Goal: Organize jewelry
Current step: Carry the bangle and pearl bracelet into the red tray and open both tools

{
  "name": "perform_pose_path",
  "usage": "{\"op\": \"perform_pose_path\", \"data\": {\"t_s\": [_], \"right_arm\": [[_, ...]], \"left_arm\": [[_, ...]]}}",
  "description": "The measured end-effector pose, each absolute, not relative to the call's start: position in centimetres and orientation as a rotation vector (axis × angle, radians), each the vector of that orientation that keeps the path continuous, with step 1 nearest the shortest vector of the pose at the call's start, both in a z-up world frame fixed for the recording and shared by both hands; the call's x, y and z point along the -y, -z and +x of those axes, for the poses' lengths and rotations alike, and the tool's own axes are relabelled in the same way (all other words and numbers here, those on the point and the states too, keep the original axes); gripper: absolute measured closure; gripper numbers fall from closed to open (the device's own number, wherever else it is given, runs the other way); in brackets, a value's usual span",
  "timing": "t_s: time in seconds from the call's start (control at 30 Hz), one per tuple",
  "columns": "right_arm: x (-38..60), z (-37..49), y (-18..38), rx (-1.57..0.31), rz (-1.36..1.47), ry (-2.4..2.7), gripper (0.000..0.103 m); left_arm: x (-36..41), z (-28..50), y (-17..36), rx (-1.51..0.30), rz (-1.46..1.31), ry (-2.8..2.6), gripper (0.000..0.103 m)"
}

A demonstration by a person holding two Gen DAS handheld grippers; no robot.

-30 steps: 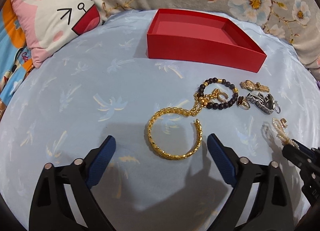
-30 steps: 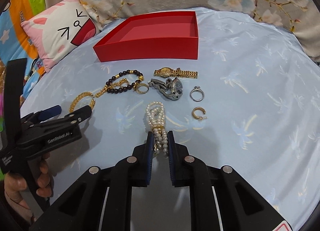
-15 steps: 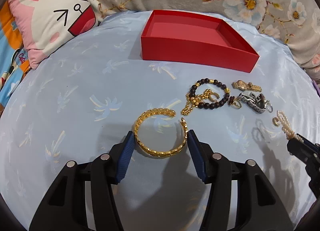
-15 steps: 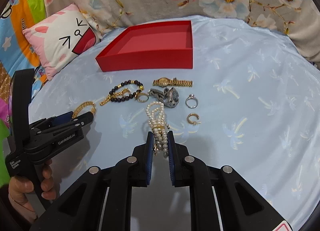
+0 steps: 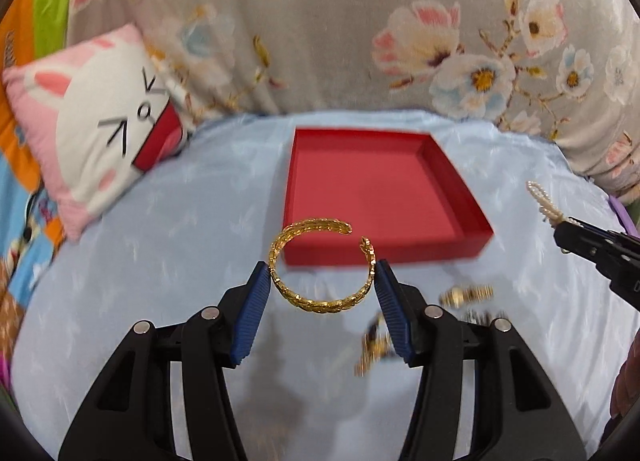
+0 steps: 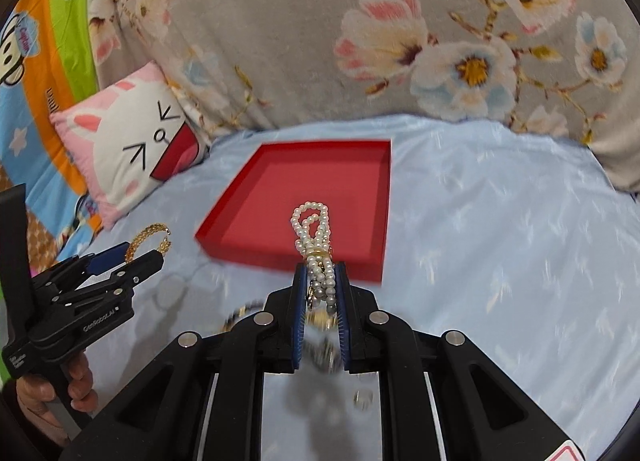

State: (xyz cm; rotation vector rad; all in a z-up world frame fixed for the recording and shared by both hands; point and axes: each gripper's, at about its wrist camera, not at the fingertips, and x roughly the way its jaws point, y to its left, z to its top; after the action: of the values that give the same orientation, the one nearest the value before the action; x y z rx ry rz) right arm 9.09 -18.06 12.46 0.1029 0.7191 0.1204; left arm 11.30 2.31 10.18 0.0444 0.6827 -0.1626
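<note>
My left gripper is shut on a gold open bangle and holds it above the blue cloth, just in front of the empty red tray. My right gripper is shut on a white pearl bracelet, lifted in front of the red tray. The pearl bracelet and right gripper also show at the right in the left wrist view. The left gripper with the bangle shows at the left in the right wrist view.
A gold watch, a dark bead bracelet and other small pieces lie blurred on the cloth below the grippers. A bunny pillow lies at the left. A floral blanket rises behind the tray.
My left gripper closed on the gold bangle and lifted it toward the tray. My right gripper lifted the pearl bracelet off the cloth and moved it toward the tray.
</note>
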Motion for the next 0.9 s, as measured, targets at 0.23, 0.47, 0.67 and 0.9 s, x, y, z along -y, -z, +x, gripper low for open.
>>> {"op": "perform_pose_path", "data": {"t_s": [0.23, 0.47, 0.67, 0.9], "right_arm": [[18.1, 21.0, -11.5, -0.788, 0.103, -0.123, 0.091], [18.0, 29.0, -7.6, -0.888, 0.095, -0.099, 0.091], [18.5, 32.4, -5.4, -0.956, 0.109, -0.078, 0.09], [18.7, 33.8, -4.5, -0.964, 0.111, -0.037, 0.072]], "left_arm": [[0.3, 22.0, -11.2, -0.66, 0.038, 0.185, 0.051], [2.1, 30.5, -8.4, -0.75, 0.004, 0.206, 0.051], [3.5, 34.0, -6.2, -0.8, 0.051, 0.198, 0.051], [3.7, 35.5, -5.9, -0.814, 0.045, 0.186, 0.043]]}}
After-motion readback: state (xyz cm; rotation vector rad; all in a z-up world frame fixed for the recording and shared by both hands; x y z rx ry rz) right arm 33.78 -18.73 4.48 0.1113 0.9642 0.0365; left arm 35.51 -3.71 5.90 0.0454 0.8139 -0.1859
